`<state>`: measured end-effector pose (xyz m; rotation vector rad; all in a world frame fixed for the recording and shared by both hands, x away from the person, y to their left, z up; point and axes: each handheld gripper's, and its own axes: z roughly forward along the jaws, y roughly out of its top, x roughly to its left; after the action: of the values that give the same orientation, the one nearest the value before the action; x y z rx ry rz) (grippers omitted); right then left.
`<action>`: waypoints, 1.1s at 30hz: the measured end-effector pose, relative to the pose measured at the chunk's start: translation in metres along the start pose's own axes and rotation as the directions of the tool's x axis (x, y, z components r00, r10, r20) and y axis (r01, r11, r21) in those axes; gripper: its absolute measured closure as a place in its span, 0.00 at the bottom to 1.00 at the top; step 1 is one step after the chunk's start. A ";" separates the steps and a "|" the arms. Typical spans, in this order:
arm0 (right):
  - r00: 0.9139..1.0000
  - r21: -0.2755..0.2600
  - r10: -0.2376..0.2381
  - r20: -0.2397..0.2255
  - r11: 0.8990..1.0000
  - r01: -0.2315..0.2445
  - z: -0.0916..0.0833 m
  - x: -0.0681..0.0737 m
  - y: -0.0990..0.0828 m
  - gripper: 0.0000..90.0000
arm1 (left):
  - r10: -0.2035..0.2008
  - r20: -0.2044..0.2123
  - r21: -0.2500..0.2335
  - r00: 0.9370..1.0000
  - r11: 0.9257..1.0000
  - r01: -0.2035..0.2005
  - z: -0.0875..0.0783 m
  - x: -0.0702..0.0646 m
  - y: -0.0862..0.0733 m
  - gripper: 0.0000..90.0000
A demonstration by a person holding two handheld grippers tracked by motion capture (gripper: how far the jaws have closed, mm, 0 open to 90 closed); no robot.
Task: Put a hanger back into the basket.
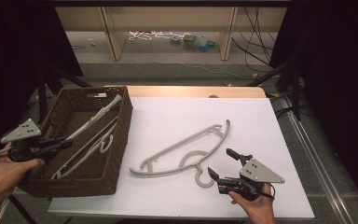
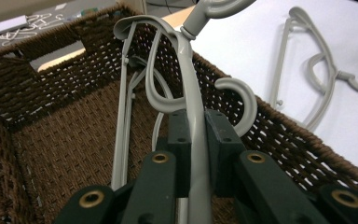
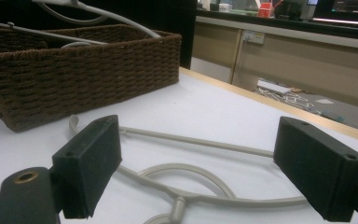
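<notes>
Two fingers (image 2: 186,149) clamp a hanger (image 2: 191,107), unclear in high view.

The bench (image 1: 242,116) has a white top with a pale wooden strip along its far edge. Two things lie directly on it — a brown woven basket (image 1: 116,154) at the left side, overhanging the bench's left edge, and a grey plastic hanger (image 1: 177,149) lying flat near the middle, its hook toward the near edge, apart from the basket.
</notes>
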<state>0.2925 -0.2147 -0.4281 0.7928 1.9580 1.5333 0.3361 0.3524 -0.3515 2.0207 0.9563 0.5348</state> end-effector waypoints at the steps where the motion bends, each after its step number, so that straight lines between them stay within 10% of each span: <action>1: 1.000 -0.001 0.000 0.000 1.000 0.000 0.000 0.000 0.000 0.18 | -0.018 0.004 -0.005 1.000 1.000 0.018 0.003 -0.001 0.000 0.90; 33: 1.000 -0.009 -0.016 0.006 1.000 0.016 0.002 0.000 0.000 0.18 | -0.078 0.012 0.225 0.997 0.972 0.073 0.035 0.031 -0.022 0.88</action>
<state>0.2937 -0.2136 -0.4289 0.7757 1.9472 1.5273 0.3685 0.3681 -0.3883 2.1746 1.1182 0.3772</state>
